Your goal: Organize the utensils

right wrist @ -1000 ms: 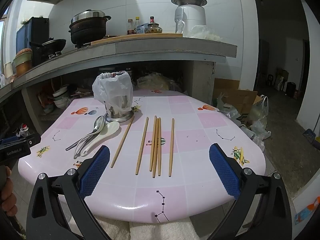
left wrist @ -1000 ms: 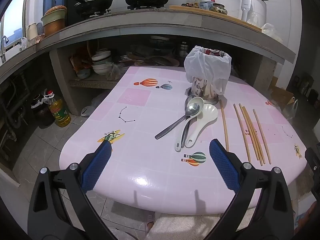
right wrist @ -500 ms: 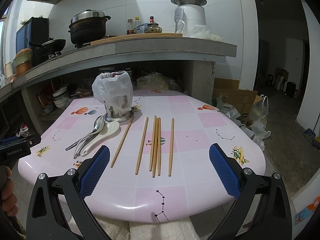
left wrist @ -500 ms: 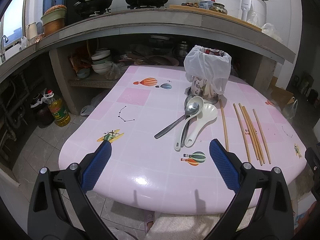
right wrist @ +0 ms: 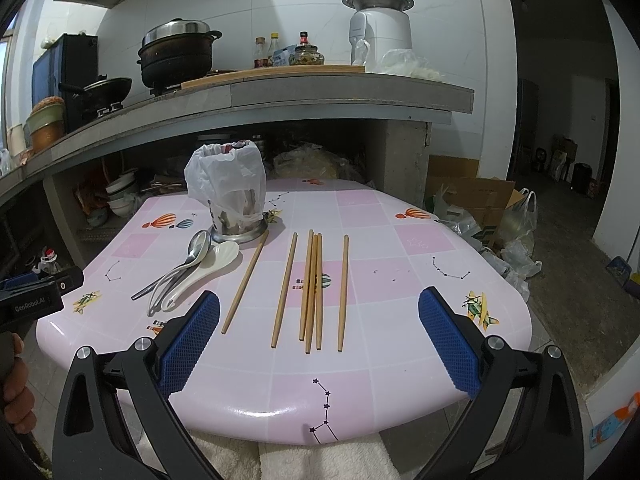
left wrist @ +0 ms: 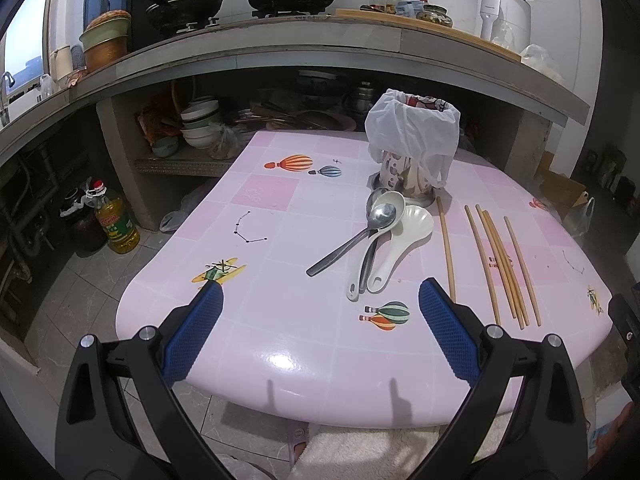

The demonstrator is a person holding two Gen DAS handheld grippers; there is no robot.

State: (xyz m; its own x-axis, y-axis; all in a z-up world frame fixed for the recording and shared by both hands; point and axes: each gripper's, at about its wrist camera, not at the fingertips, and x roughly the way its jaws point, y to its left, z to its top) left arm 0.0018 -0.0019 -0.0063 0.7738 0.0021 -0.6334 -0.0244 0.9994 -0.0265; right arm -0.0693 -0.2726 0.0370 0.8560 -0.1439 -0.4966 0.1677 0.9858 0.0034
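Right wrist view: six wooden chopsticks [right wrist: 314, 288] lie roughly parallel at centre frame on the pink table [right wrist: 400, 320], three of them bunched and touching, the others apart to either side. Light, stiff, smooth sticks, likely to roll or slip from a loose pinch; best taken near mid-length, across the shaft, one or a pair at a time. Left of centre, a heap of spoons: two metal spoons [right wrist: 192, 258] crossed over two white ceramic spoons [right wrist: 204, 270]. The metal ones look thin and slick, lying low on the table; the ceramic ones thicker, heavier, chippable. All are best held at the handle, the topmost lifted first. Holder cup [right wrist: 236, 216], draped in a white plastic bag, stands upright at upper-left centre, just beyond the spoon bowls; its steel base looks stable, though the loose bag may snag tips. Right gripper [right wrist: 319, 334]: fingers spread wide, empty, at the near table edge. Left wrist view: left gripper [left wrist: 320, 326], fingers likewise spread, empty, spoon handles just ahead of them.
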